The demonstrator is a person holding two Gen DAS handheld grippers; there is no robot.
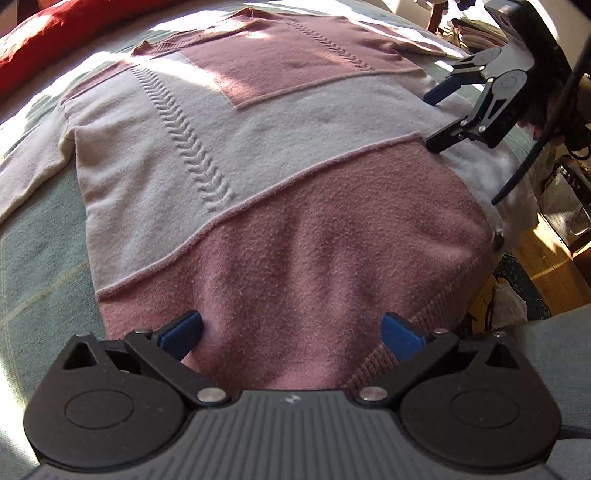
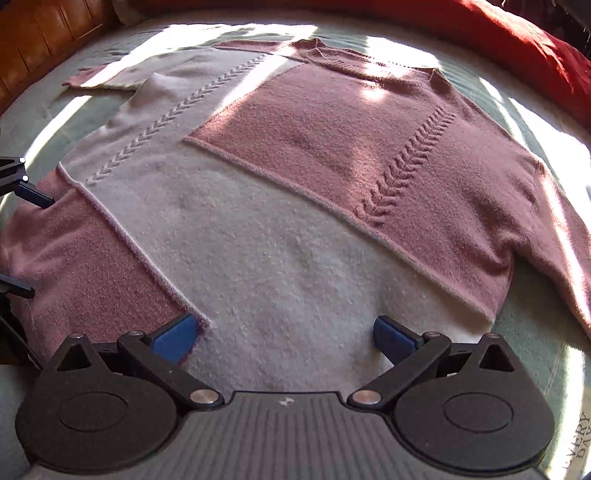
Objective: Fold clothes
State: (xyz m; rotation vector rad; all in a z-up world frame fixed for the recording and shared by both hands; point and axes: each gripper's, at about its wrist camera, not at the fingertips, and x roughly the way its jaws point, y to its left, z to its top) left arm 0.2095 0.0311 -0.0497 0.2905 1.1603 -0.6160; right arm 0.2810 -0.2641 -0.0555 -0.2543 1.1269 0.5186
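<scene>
A pink and white knit sweater lies spread flat, front up, on a pale green bedspread. My left gripper is open and hovers low over the pink hem end, nothing between its fingers. My right gripper is open at the sweater's side edge, its fingertips touching or just above the white band. In the right wrist view the sweater fills the frame, both sleeves stretched out sideways. There the right gripper stands open over the white panel, and the left gripper shows at the left edge.
A red cushion lies beyond the collar, also the red cushion in the right wrist view. A wooden board borders the bed at top left. The bed edge drops to a wooden floor with clutter on the right.
</scene>
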